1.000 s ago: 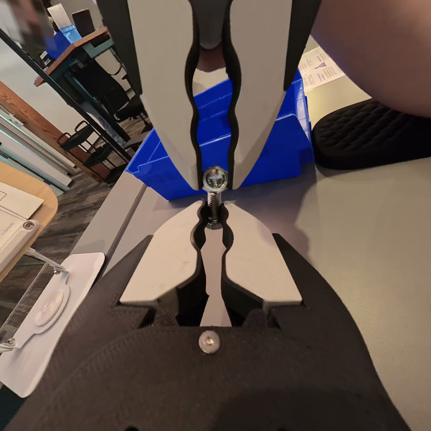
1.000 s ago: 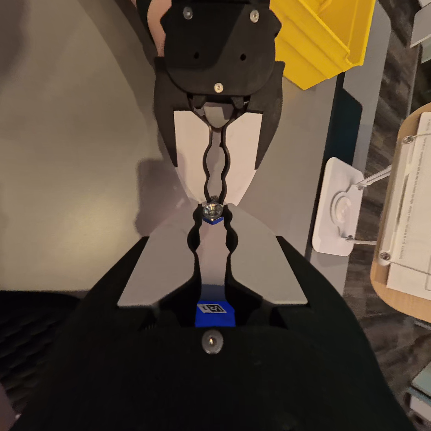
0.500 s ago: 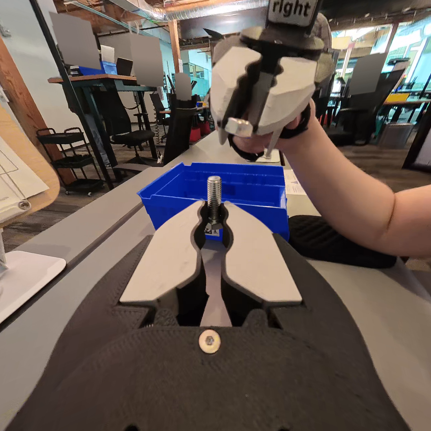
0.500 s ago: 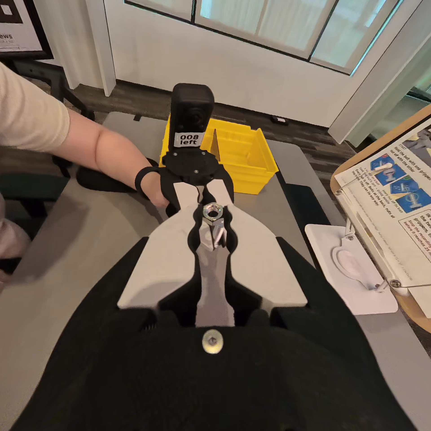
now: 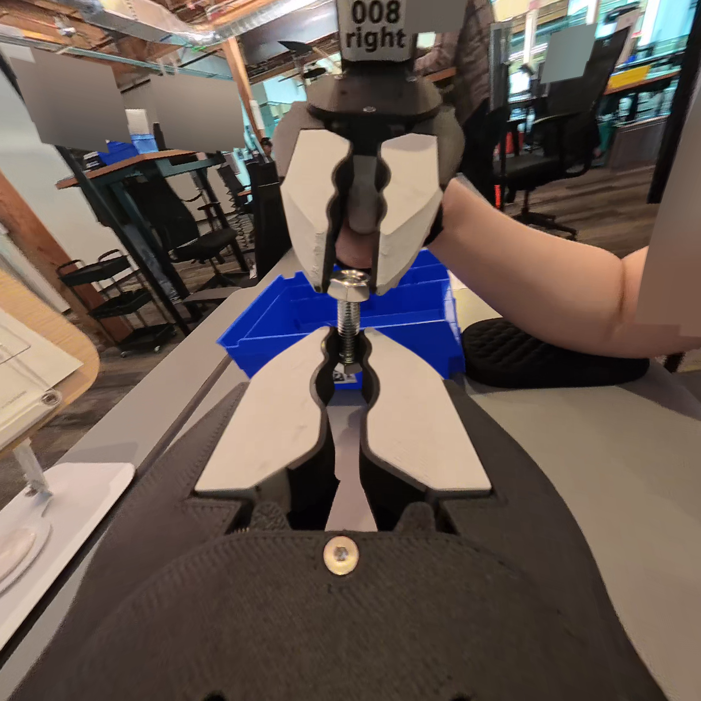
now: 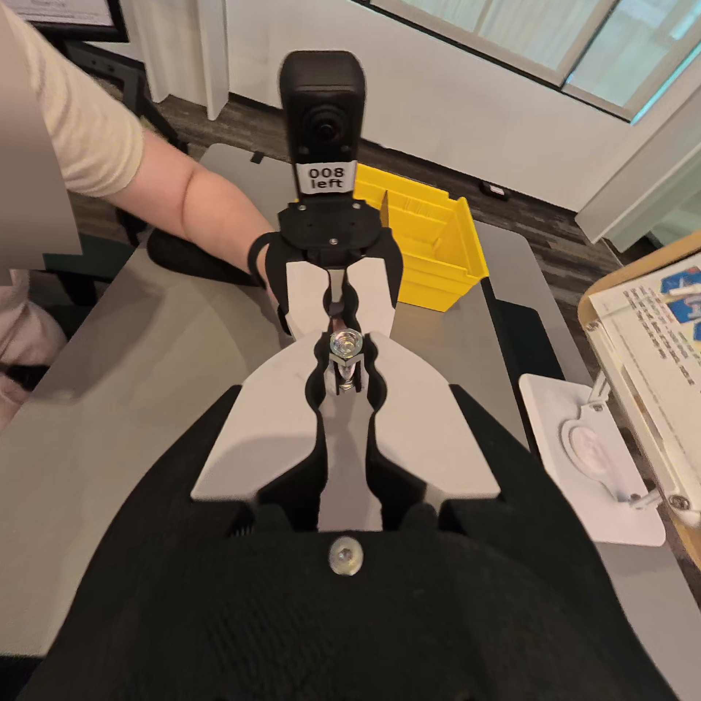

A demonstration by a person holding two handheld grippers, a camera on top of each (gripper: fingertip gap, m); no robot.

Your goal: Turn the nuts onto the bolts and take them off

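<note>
Behind the bolt (image 5: 347,333) gripped by the left claw (image 5: 347,341), only the left wrist view shows the blue bin (image 5: 398,318); the right claw (image 6: 346,351) clamps the nut (image 6: 345,346).

1. We find one bolt (image 5: 348,333), silver steel with a threaded shank, standing upright with its head lowest, pinched at that lower end.
2. We find one hex nut (image 5: 348,287), bright silver, seated on the top end of the bolt, its flats level and its bore in line with the shank.
3. In the right wrist view we look down through the nut (image 6: 345,346) and see thread inside its bore, with the bolt (image 6: 346,375) showing below it.
4. We cannot tell how far the nut is threaded on.
</note>
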